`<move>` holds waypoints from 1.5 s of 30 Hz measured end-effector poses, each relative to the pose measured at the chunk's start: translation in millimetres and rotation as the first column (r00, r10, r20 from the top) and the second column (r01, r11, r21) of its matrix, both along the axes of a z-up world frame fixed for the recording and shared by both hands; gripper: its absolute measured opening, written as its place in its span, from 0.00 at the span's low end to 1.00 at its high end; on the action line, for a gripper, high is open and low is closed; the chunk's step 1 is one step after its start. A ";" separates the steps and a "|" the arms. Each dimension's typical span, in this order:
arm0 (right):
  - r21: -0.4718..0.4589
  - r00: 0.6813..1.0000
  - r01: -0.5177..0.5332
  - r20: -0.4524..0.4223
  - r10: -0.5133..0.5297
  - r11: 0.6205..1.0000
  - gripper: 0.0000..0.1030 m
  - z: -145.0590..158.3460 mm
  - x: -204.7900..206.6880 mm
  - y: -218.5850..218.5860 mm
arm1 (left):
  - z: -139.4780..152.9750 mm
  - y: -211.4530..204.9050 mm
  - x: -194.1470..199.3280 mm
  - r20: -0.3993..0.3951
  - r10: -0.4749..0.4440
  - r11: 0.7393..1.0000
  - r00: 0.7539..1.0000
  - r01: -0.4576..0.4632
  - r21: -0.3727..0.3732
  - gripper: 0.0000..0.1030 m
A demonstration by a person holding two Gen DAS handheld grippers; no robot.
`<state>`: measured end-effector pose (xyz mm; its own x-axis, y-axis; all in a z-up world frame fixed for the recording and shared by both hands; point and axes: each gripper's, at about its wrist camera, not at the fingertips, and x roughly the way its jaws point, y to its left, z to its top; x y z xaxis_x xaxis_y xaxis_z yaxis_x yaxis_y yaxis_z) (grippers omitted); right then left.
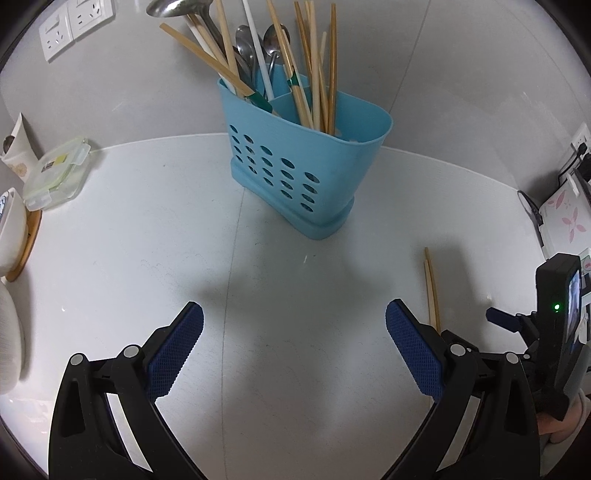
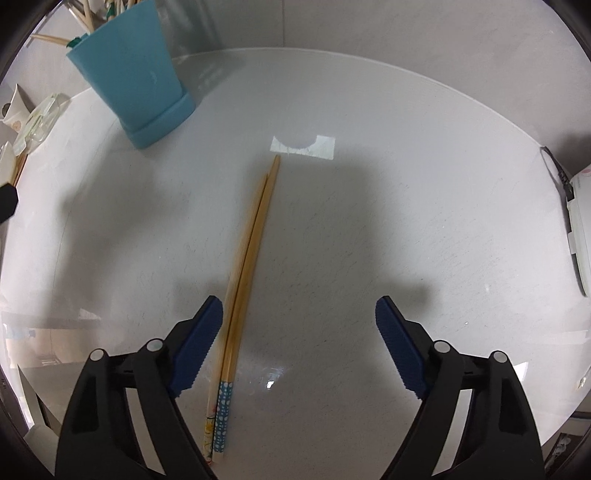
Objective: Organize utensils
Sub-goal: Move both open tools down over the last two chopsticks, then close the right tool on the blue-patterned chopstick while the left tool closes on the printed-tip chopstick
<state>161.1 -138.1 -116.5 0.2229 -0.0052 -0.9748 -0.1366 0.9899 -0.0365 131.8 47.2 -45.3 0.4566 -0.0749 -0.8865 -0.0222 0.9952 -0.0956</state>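
A blue perforated utensil holder (image 1: pixel 295 162) stands on the white table, filled with several wooden chopsticks, metal spoons and a ladle. It also shows at the top left of the right wrist view (image 2: pixel 136 77). A pair of wooden chopsticks (image 2: pixel 247 251) with patterned blue and yellow ends lies on the table, between the fingers of my right gripper (image 2: pixel 299 332) and close to the left finger. The right gripper is open and empty. The chopsticks' tips also show in the left wrist view (image 1: pixel 431 288). My left gripper (image 1: pixel 294 332) is open and empty, in front of the holder.
A clear lidded food container (image 1: pixel 55 173) and a paper cup (image 1: pixel 14 147) sit at the table's left edge, with a bowl on a wooden coaster (image 1: pixel 14 236) beside them. A white appliance with a cable (image 2: pixel 578 225) stands at the right edge. Wall sockets (image 1: pixel 74 22) are behind.
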 end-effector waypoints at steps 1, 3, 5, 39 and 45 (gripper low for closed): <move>-0.004 1.000 -0.003 -0.003 0.003 1.000 0.75 -1.5 -0.2 0.5 | 0.3 -0.4 0.6 0.000 -0.001 1.000 1.000 0.001 0.000 0.94; -0.011 1.000 -0.004 -0.010 0.004 1.000 0.71 -4.5 0.5 2.1 | 0.4 -0.4 1.2 -0.001 -0.001 1.000 1.000 0.001 -0.001 0.94; -0.015 1.000 -0.005 -0.020 0.005 1.000 0.67 -7.0 0.2 1.3 | 0.1 -0.8 1.2 -0.003 -0.002 1.000 1.000 0.002 -0.001 0.94; 0.046 0.994 0.110 -0.034 -0.109 0.993 0.06 27.9 5.1 -32.9 | -12.9 -78.3 2.0 -0.104 -0.133 0.991 0.986 0.130 -0.035 0.94; 0.044 0.989 0.149 0.017 -0.150 0.988 0.06 49.1 -5.1 -64.9 | -24.5 -107.7 1.9 -0.164 -0.169 0.985 0.972 0.163 -0.049 0.94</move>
<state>156.0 -203.0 -67.4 0.2426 0.0013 -0.9701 0.0129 0.9999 0.0045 133.8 -60.5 -69.8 0.2810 -0.1694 -0.9446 0.1242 0.9824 -0.1393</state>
